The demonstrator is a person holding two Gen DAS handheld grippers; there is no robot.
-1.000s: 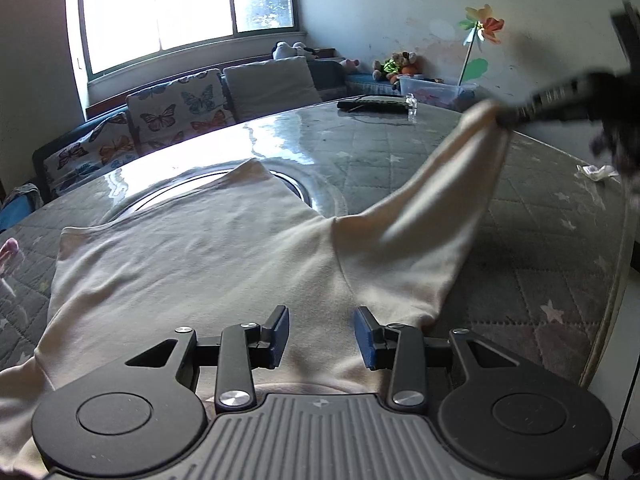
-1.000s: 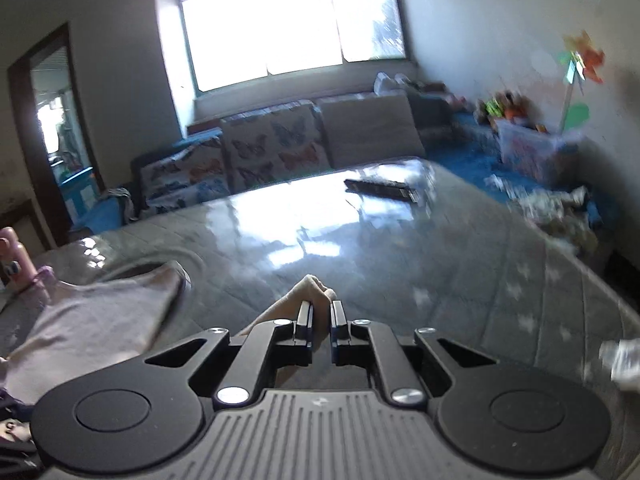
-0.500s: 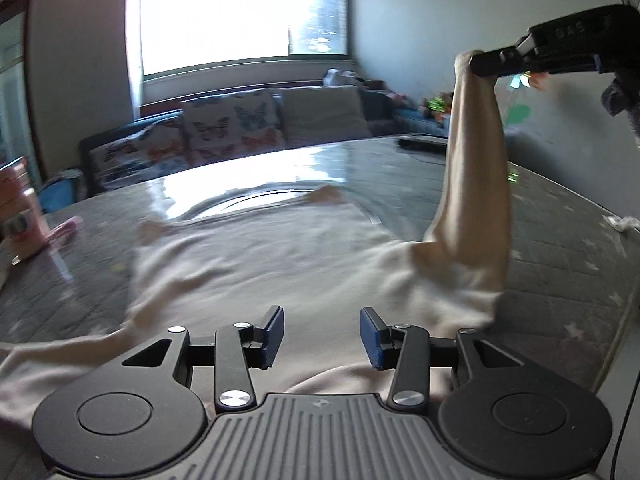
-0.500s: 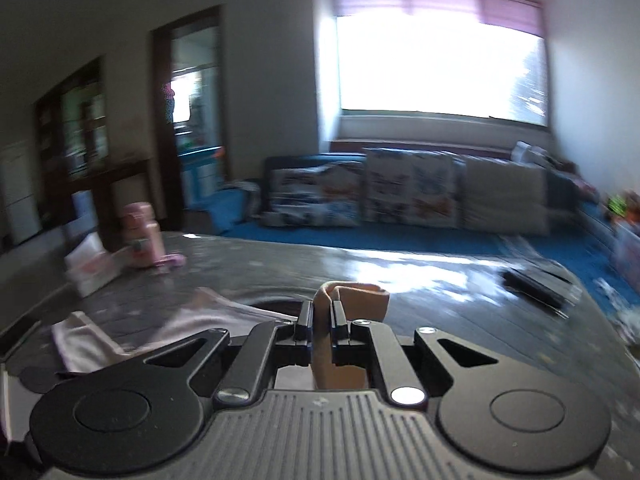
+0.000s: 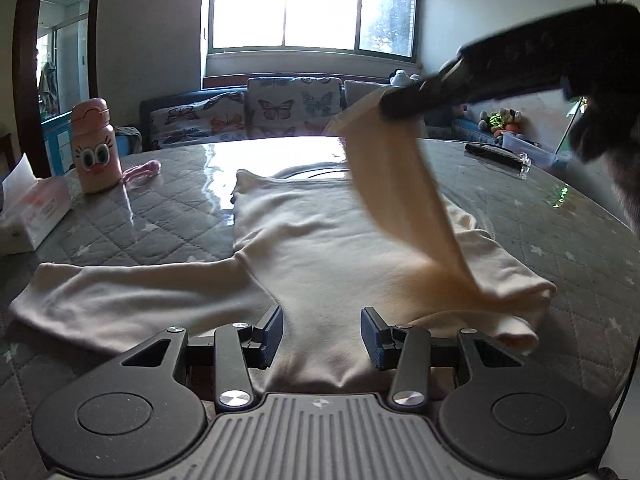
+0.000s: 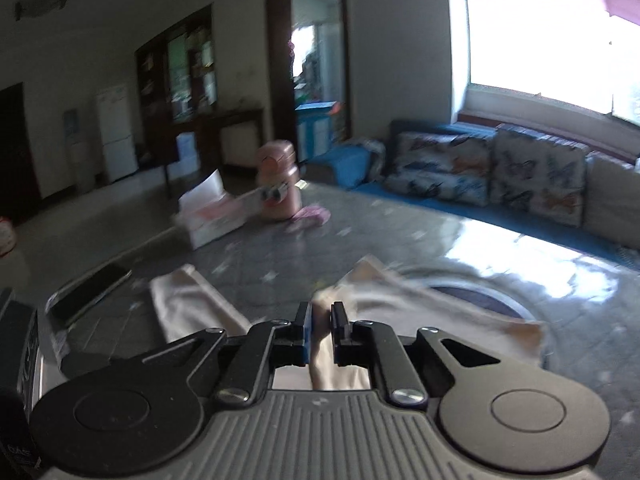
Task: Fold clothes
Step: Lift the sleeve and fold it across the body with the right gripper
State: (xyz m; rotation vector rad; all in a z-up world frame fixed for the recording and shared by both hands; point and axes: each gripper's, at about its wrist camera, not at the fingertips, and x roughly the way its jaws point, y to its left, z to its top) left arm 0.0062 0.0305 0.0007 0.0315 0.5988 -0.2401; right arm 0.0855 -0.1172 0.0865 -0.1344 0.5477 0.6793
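Left wrist view: the left hand-held gripper [image 5: 322, 334] is hovering spread over the cream shirt [image 5: 320, 248] lying on the desk [image 5: 560, 248]; farther off, the right hand-held gripper [image 5: 394, 104] is pinching its sleeve [image 5: 400, 184], lifting it above the body.

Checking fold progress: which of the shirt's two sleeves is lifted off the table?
The sleeve on the right gripper's side: its cuff is pinched and held up over the shirt's body. The other sleeve lies flat on the table, stretched toward the tissue box.
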